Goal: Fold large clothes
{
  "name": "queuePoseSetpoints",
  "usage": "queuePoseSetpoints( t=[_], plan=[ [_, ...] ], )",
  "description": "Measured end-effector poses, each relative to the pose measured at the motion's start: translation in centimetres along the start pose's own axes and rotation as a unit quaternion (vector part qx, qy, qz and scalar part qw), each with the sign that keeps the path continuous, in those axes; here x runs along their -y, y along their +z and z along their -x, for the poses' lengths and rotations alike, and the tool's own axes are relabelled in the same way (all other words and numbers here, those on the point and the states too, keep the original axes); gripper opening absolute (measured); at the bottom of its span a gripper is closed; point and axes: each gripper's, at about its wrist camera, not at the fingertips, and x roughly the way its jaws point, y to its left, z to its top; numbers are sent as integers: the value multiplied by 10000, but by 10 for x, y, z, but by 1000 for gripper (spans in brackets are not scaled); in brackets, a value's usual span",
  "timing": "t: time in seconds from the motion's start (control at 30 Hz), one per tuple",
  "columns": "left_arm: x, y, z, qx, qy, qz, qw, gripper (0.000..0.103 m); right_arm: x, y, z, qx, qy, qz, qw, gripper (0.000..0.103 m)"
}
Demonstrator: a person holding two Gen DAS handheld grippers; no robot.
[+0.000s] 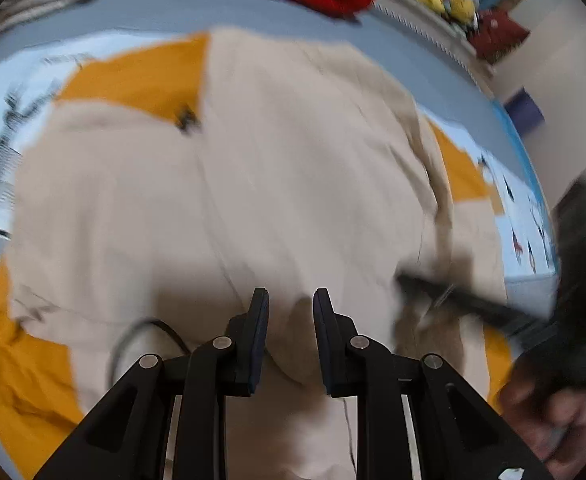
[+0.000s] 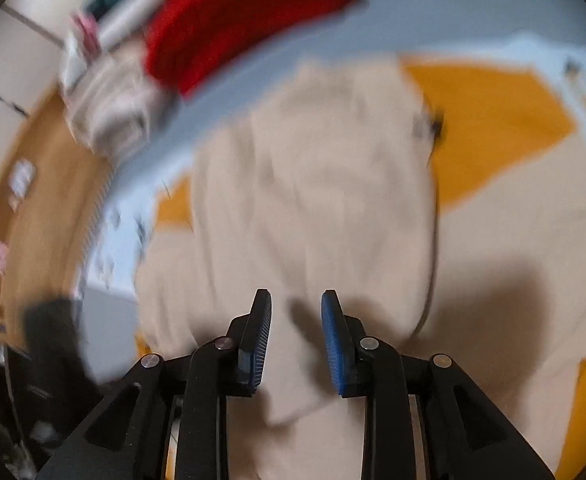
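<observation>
Hovering above a large beige woven garment [image 1: 253, 200], both tools point steeply down at it with nothing between their jaws. The left gripper [image 1: 291, 300] stands slightly parted and empty; the right gripper [image 2: 296, 302], with ribbed blue pads [image 2: 333, 344], is parted a little wider, also empty. The garment lies spread on a mustard-yellow cloth [image 1: 133, 80] over a pale blue printed sheet [image 1: 9, 80], probably flattened there so a fold can sit square. Its fabric looks soft and matte, with long seams and shallow creases. A red knitted item [image 2: 245, 20] sits well apart at the far edge. Motion blur hides finer detail.
</observation>
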Motion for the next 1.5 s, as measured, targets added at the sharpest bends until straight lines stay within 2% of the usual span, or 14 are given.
queuePoseSetpoints(
  t=[0.07,0.17,0.27,0.43,0.53,0.67,0.77,0.93,1.0,1.1,1.27,1.37,1.43,1.5],
  plan=[
    [-4,4,13,342,181,-53,9992,20,0,-7,-23,-484,-505,134,9975,28],
    [-10,10,42,945,369,-105,9948,20,3,-4,-18,-349,-582,-86,9977,28],
    [-16,15,73,1446,385,-96,9887,20,-13,3,20,543,-656,212,9961,28],
    [-34,5,145,2239,332,-154,9739,20,-44,-6,113,2270,-641,628,9698,28],
    [-36,-9,185,2686,383,-457,9614,28,-58,-21,164,2953,-723,771,9495,28],
    [-39,-44,233,3283,643,-1070,9363,33,-66,-47,221,3481,-841,1014,9282,28],
    [-52,-71,264,3411,870,-1136,9291,33,-67,-79,261,3759,-997,1220,9132,27],
    [-93,-120,306,3271,837,-536,9398,33,-47,-133,333,4057,-1027,872,9040,26],
    [-109,-144,315,3155,740,-366,9453,33,-34,-158,355,4076,-957,781,9048,15],
    [-120,-186,314,3006,1076,-395,9468,26,-7,-205,379,4003,-1146,730,9062,15],
    [-117,-229,302,2662,1187,-560,9549,18,57,-269,385,3639,-1409,322,9202,16],
    [-118,-231,299,2688,1071,-474,9561,16,91,-296,370,3252,-1613,-73,9318,16],
    [-124,-225,287,2439,1146,-337,9624,13,103,-303,364,3174,-1454,-240,9368,16],
    [-133,-221,275,2138,1033,-107,9713,12,111,-307,352,2949,-1630,-300,9410,16]
  ],
)
